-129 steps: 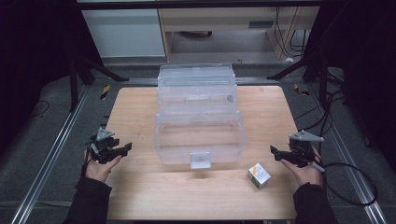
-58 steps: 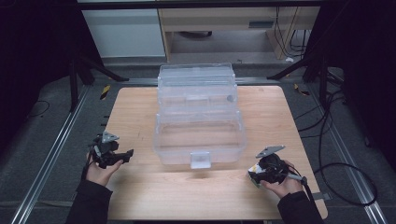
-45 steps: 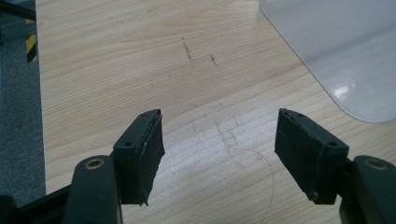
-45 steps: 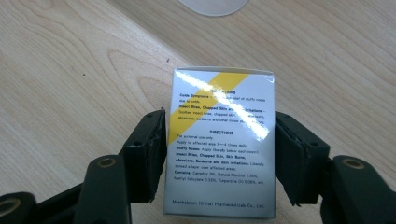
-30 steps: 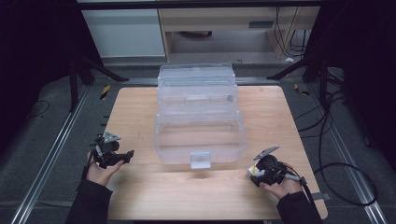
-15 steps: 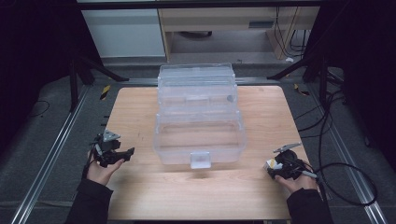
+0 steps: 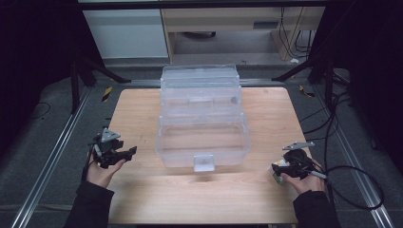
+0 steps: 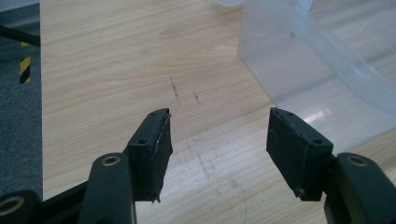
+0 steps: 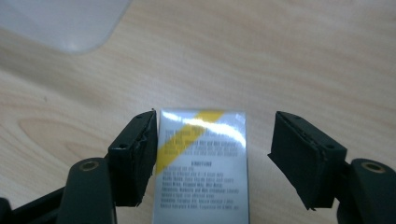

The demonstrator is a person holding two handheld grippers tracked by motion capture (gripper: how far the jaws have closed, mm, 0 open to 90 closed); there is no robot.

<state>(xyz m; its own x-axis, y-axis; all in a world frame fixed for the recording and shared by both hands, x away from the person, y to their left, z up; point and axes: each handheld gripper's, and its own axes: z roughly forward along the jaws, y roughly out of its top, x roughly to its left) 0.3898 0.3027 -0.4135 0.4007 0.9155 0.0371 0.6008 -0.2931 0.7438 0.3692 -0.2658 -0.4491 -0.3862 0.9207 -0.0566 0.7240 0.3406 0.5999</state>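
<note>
High view: a wooden table (image 7: pixel 142 199) carries a clear plastic box (image 7: pixel 202 121) at its centre, with a clear latch tab (image 7: pixel 204 162) on the near wall. At about 8 o'clock from the box, the left gripper (image 7: pixel 124 153) sits in the person's left hand (image 7: pixel 102 172), near the table's left edge and well apart from the box. At about 4 o'clock from the box, the right gripper (image 7: pixel 275 170) sits in the right hand (image 7: pixel 304 180), near the right edge, with a small silver carton (image 7: pixel 280 178) at its tip. Left gripper view: the 2 black jaws stand wide apart over bare wood, nothing between them, having just been closing slightly; a corner of the clear plastic box (image 8: pixel 303 60) lies at 1 o'clock. Right gripper view: the small silver carton (image 9: pixel 201 158), marked with a yellow diagonal band and fine black print, lies on the wood between the 2 jaws, which have just been opening. The left-hand pad lies just beside or against the carton's edge; the other pad stands clear of it with a visible gap, so the carton is released rather than grasped.
</note>
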